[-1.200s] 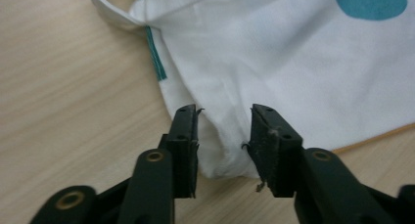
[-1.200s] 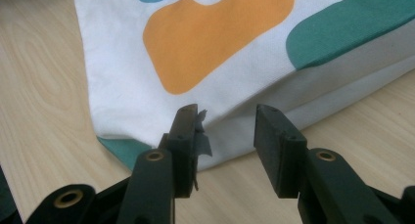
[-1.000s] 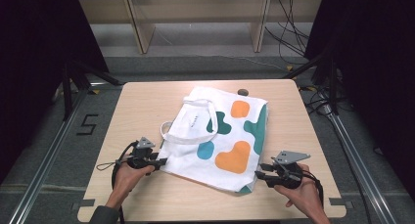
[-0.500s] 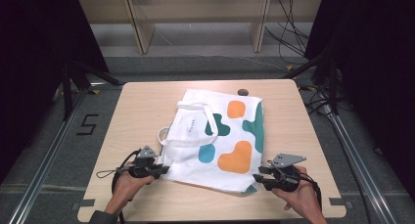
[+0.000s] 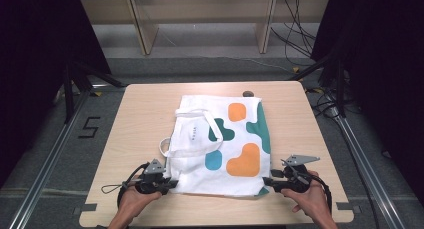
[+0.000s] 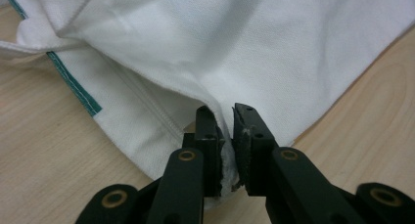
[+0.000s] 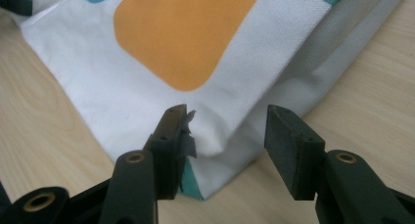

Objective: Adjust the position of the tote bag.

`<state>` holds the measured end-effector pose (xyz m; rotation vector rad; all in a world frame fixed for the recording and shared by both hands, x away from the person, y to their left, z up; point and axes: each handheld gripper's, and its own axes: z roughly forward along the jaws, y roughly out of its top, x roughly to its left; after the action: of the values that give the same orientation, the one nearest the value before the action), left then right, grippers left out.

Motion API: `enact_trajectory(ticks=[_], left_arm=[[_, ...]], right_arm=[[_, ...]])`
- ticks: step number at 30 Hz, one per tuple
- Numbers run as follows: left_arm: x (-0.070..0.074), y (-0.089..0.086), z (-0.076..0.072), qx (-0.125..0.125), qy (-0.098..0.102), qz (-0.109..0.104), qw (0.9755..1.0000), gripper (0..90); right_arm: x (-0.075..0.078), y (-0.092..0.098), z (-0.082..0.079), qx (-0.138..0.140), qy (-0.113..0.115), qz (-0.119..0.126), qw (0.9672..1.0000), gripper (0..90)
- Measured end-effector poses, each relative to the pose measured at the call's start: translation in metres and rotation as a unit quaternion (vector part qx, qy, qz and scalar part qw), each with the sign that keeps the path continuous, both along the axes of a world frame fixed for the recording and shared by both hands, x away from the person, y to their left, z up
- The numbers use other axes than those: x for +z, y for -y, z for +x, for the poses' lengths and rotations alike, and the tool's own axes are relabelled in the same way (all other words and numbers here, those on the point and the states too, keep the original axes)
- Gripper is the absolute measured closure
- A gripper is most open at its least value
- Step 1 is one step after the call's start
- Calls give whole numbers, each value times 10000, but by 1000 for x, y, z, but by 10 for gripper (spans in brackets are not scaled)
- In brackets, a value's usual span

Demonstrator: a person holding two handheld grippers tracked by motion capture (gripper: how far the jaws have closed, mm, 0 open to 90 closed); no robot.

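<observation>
On the pale wooden worktop point(image 5: 135, 119) lies a flat white cloth tote bag printed with orange and teal blobs point(image 5: 225, 144), its handles toward nine o'clock of the cloth and its near hem running along the six o'clock edge of the worktop. At about seven o'clock, the left tongs point(image 5: 170, 184) are clenched on the bag's near left corner; in the left gripper view the white fabric point(image 6: 235, 53) is pinched between the two black jaws, bunching just behind the pads. At about five o'clock, the right tongs point(image 5: 267, 181) sit at the bag's near right corner; in the right gripper view their jaws have just been opening and stand apart, with the teal-tipped corner point(image 7: 215, 165) lying loose between them, one pad touching it.
</observation>
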<state>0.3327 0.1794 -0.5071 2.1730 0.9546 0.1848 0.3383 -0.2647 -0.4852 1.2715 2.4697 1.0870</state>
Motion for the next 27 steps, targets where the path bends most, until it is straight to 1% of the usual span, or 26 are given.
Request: enact_trajectory(ticks=[1,2,3,4,5,6,7,8,10,11,12,13,14,15,16,17,18,19,20,21,22,23,24,25,26,27], left_arm=[[0,2,-2,-52,2,13,10000,804],[0,4,-3,-35,13,-21,10000,804],[0,5,-4,-42,27,17,10000,803],[-1,9,-5,-66,14,-26,10000,803],[-1,9,-5,-66,14,-26,10000,803],[0,10,-6,-121,5,-14,9999,803],[0,13,-8,-188,4,-3,9998,803],[-1,19,-11,-250,-22,-113,9996,801],[-2,24,-13,-286,-24,-152,9995,799],[-2,32,-17,-315,-56,-258,9992,799],[-2,39,-18,-354,-15,-241,9991,797],[-1,45,-19,-478,26,-170,9987,797],[-1,55,-21,-522,34,-172,9985,796],[0,61,-22,-563,66,-144,9983,795],[0,71,-22,-653,94,-85,9978,795],[0,77,-22,-704,106,-93,9974,794],[-1,88,-24,-831,107,-110,9964,794],[-1,102,-24,-982,143,-82,9950,784],[-1,102,-24,-982,143,-82,9950,784],[0,110,-25,-1046,179,-52,9943,784],[0,119,-27,-1124,247,5,9934,784],[0,124,-28,-1173,285,28,9927,785],[0,131,-27,-1239,288,62,9919,784],[0,131,-27,-1239,288,62,9919,784],[0,138,-28,-1245,269,-24,9919,784],[0,138,-28,-1245,269,-24,9919,784]], right_arm=[[-1,0,3,-64,-19,12,10000,534],[-2,-2,8,65,-17,48,10000,588],[-2,-3,11,35,44,-57,10000,635],[-2,-4,16,116,119,-411,9990,749],[-2,-4,16,116,119,-411,9990,749],[-3,-6,18,137,200,-363,9990,783],[-3,-4,22,260,294,-467,9981,812],[-1,0,30,239,320,-520,9978,862],[2,1,33,290,258,-518,9979,869],[0,2,39,263,465,-522,9972,878],[2,7,52,224,560,-788,9951,884],[2,7,52,224,560,-788,9951,884],[4,8,58,228,526,-812,9950,885],[3,9,66,113,666,-908,9936,887],[5,10,71,79,616,-956,9935,887],[5,8,77,-23,562,-749,9956,888],[5,8,82,-111,596,-743,9954,888],[6,12,97,-54,729,-923,9930,886],[6,12,97,-54,729,-923,9930,886],[6,15,103,58,857,-1128,9899,879],[5,17,109,80,969,-1292,9868,846],[5,19,114,-10,890,-1278,9878,798],[10,22,113,-185,864,-1285,9878,721],[10,22,113,-185,864,-1285,9878,721],[20,28,104,-332,867,-1279,9874,645],[20,28,104,-332,867,-1279,9874,645]])
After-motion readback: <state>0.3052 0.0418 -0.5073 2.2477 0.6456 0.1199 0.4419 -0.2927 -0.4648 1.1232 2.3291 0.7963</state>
